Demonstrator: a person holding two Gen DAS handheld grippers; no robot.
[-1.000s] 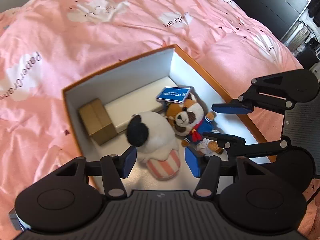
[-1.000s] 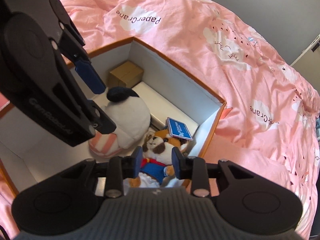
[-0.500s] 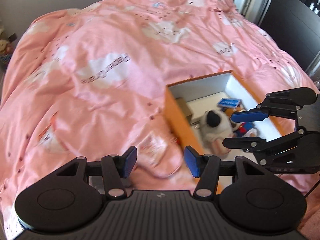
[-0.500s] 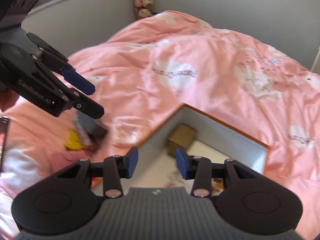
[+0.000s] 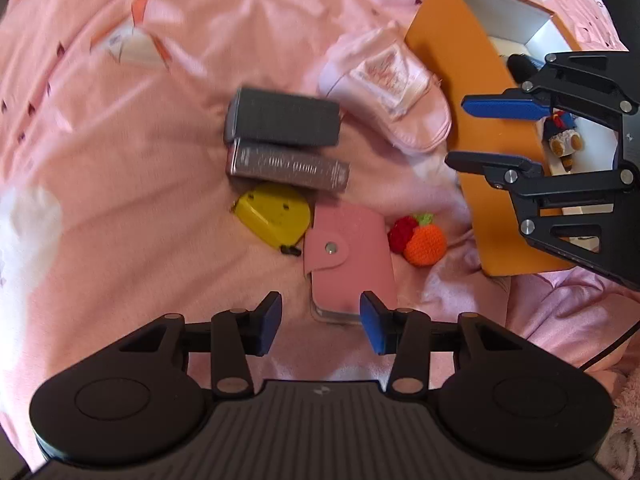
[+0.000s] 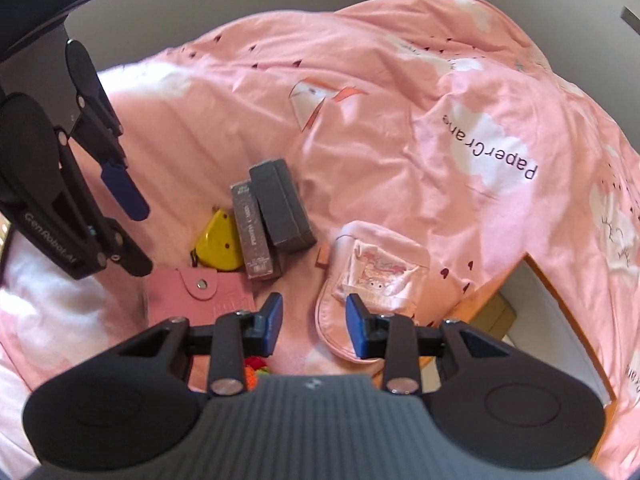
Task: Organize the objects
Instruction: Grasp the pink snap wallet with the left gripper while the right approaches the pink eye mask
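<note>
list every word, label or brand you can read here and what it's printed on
"PaperCrane": on a white cloud patch of the pink duvet, upside down in the right wrist view.
"GenRobot.AI": on the black body of the left gripper, letters soft.
Pale lettering on the long brown box: too blurred to read.
Printed patch on the pink cap: a cartoon picture, any words too small to read.
Dark grey box, pink wallet, yellow tape measure: no readable text.
</note>
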